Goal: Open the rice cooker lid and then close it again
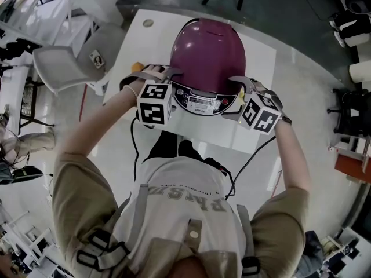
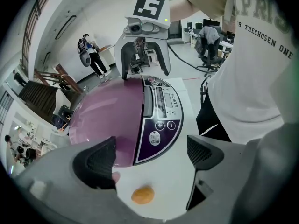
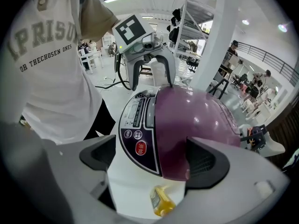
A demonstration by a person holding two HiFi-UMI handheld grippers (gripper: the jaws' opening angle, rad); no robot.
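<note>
Lettering "SUPOR" on purple rice cooker [image 2: 108, 116]

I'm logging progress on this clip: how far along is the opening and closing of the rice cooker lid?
Done: nothing that shows. The lid sits shut on the rice cooker; whether it has already been up once cannot be told. In hand: the left gripper and right gripper flank the cooker, jaws apart, holding nothing. Left, probably: release the lid, raise it, shut it again.

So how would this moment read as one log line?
cooker lid: shut | left tongs: open, at its left | right tongs: open, at its right
</note>
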